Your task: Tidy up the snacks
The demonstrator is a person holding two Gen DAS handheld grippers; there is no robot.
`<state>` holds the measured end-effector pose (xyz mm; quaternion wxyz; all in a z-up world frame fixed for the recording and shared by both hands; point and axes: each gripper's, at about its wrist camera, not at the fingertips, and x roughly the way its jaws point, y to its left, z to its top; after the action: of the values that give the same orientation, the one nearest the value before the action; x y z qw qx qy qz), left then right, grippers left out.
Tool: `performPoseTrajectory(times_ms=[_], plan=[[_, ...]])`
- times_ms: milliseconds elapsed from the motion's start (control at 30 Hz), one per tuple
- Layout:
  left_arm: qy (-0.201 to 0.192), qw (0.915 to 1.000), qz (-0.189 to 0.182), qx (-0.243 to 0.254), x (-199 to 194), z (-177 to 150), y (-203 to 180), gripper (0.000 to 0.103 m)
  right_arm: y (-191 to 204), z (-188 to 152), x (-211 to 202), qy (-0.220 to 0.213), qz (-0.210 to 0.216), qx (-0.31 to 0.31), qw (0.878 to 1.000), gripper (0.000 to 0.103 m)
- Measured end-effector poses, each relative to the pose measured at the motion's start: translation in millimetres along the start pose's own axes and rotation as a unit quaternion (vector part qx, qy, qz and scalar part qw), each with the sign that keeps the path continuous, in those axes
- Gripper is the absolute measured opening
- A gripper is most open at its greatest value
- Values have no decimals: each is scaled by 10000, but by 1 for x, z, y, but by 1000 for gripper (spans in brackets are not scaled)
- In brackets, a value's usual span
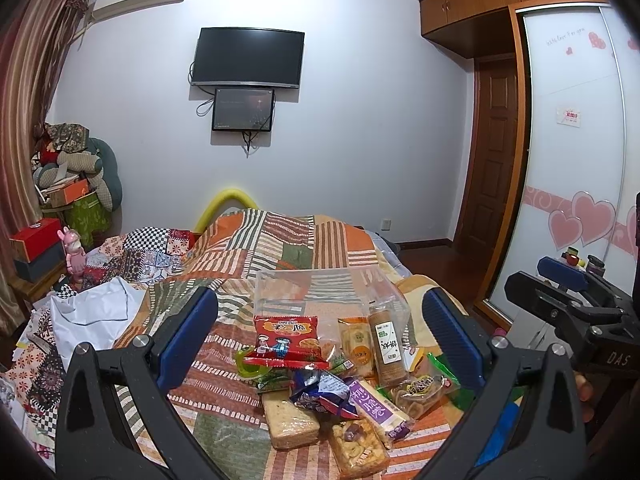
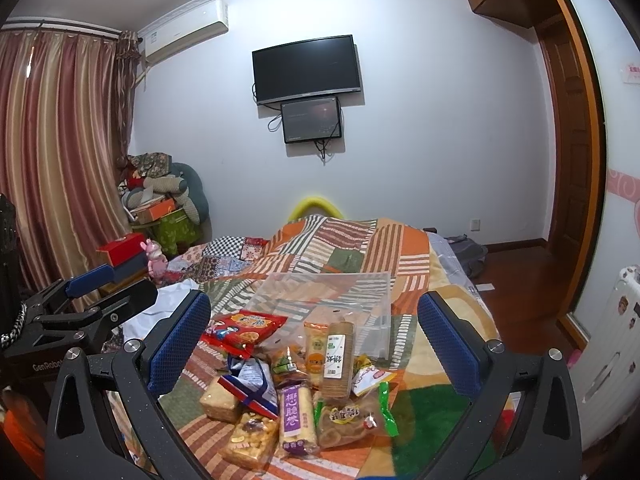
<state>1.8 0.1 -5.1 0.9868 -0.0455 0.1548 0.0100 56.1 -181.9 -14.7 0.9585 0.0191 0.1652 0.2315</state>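
Observation:
A pile of packaged snacks lies on the patchwork bedspread (image 1: 280, 248): a red packet (image 1: 286, 340) (image 2: 242, 330), a tall brown biscuit roll (image 1: 386, 342) (image 2: 338, 354), a purple-label bar (image 1: 378, 410) (image 2: 296, 420) and a blue-and-white packet (image 1: 320, 394) (image 2: 252, 384). A clear plastic box (image 1: 320, 292) (image 2: 332, 300) stands just behind the pile. My left gripper (image 1: 320, 336) is open and empty, held above the pile. My right gripper (image 2: 314, 340) is open and empty, also above the pile. Each gripper shows at the edge of the other's view.
White cloth (image 1: 92, 316) and patterned fabrics lie at the bed's left. A pink toy (image 1: 74, 256) and red box (image 1: 36, 236) sit at the left side. A wardrobe (image 1: 576, 160) and door are at right; a radiator (image 2: 612, 360) stands by the right wall.

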Motion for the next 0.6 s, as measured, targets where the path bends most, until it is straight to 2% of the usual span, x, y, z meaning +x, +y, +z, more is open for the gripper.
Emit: performPoseTrajectory(times_ms=[400,600], plan=[[32,10000,12,-7,7,1,5,103,-2,-4,10,129,26,8,9999,103],[281,9995,24,-125,30,-4,17,102,-10,-12,30,397,-5,35,9992,103]])
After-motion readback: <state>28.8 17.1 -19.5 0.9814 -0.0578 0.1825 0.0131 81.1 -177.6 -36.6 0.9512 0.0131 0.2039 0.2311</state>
